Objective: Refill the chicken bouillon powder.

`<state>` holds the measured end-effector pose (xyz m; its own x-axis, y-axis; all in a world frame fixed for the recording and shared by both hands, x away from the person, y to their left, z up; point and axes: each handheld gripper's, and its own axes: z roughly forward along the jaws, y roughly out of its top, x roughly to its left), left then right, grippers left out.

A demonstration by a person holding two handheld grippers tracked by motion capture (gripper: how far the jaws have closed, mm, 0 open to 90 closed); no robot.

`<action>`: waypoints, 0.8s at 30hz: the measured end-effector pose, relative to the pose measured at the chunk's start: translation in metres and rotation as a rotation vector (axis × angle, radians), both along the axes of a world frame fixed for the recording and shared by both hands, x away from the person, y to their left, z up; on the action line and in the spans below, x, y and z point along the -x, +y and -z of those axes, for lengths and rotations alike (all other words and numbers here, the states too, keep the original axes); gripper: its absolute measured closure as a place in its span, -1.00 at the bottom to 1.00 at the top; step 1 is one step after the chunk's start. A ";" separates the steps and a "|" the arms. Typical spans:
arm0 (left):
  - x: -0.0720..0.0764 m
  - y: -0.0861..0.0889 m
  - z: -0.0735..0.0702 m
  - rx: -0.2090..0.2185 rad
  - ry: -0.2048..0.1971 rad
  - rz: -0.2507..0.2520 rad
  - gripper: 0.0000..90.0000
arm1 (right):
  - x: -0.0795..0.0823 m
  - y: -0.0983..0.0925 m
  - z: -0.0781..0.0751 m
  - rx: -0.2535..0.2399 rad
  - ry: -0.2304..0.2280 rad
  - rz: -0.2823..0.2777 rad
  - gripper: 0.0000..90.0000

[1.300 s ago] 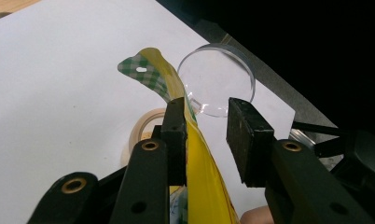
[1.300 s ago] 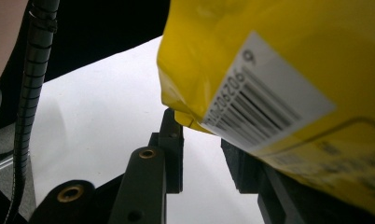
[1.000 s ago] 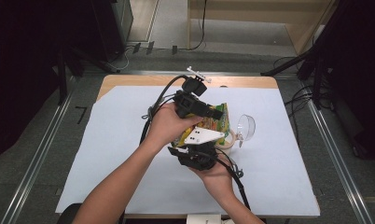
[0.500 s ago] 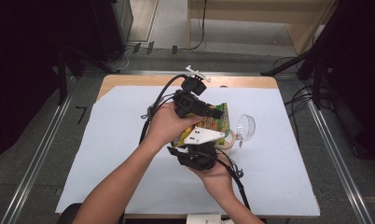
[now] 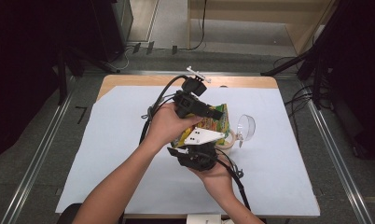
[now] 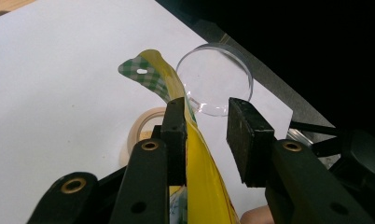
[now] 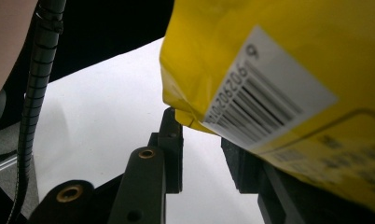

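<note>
Yellow foil snack bag (image 5: 212, 125), with a green-checked top edge, is held above the middle of the white-covered surface (image 5: 106, 140) between the two hand-held grippers. In the left gripper view, the bag (image 6: 202, 168) rises edge-on between the jaws of the left hand-held gripper (image 6: 206, 135): it lies against the inner face of one jaw, while a clear gap stands between it and the other jaw, so the jaws are spread and not pinching. In the right gripper view, the bag's lower corner with its barcode label (image 7: 269, 112) hangs just above the right hand-held gripper (image 7: 202, 154); its jaws stand apart, and the bag covers one of them, so I cannot tell whether they grip it. In the high view, the left hand-held gripper (image 5: 209, 112) sits at the bag's far side and the right hand-held gripper (image 5: 202, 149) at its near side. A roll of tape (image 6: 143, 128) lies flat on the surface beneath the bag. A clear round lid (image 5: 246, 127) stands tilted just beside the tape.
</note>
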<state>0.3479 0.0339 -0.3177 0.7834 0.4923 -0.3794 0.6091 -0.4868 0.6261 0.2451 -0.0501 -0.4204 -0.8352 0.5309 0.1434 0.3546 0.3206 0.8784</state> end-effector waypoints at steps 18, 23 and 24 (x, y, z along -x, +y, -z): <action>0.000 0.002 0.002 0.006 0.005 0.007 0.54 | 0.000 0.000 0.001 0.001 0.004 -0.003 0.58; 0.000 0.001 0.002 0.003 0.006 0.003 0.56 | 0.000 0.000 0.002 -0.001 0.008 -0.004 0.57; 0.000 0.001 0.002 0.003 0.005 0.003 0.56 | 0.000 0.000 0.002 -0.001 0.007 -0.004 0.58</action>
<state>0.3475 0.0353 -0.3201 0.7829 0.4889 -0.3848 0.6109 -0.4866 0.6245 0.2449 -0.0497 -0.4224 -0.8362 0.5275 0.1498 0.3595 0.3212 0.8761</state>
